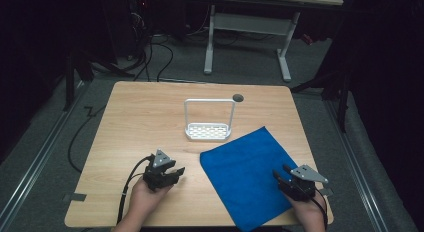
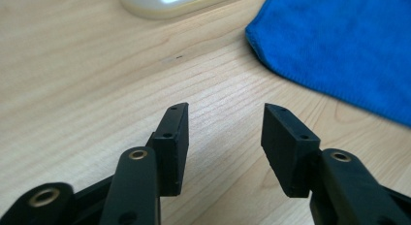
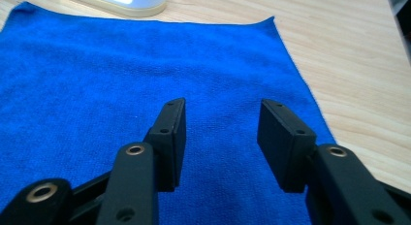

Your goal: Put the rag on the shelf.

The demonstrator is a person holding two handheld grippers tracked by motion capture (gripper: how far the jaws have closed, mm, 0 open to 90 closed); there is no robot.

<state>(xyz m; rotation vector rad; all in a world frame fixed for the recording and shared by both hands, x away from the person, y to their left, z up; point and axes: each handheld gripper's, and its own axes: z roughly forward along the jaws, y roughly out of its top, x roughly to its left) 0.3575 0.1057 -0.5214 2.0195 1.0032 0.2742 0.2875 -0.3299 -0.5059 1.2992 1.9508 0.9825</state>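
Note:
A blue cloth lies flat on the front right of the wooden table. Behind it stands a white rack with a tall hoop handle and a perforated base. My left gripper is open over bare wood, just left of the blue cloth, with the white rack's base ahead of it. My right gripper is open above the near right part of the blue cloth, nothing between its fingers. The white rack's base sits beyond the cloth's far edge.
A small dark round disc sits in the table top near the back edge. Beyond the table stands a white desk frame on grey carpet, with cables on the floor. A metal rail runs along the floor at the left.

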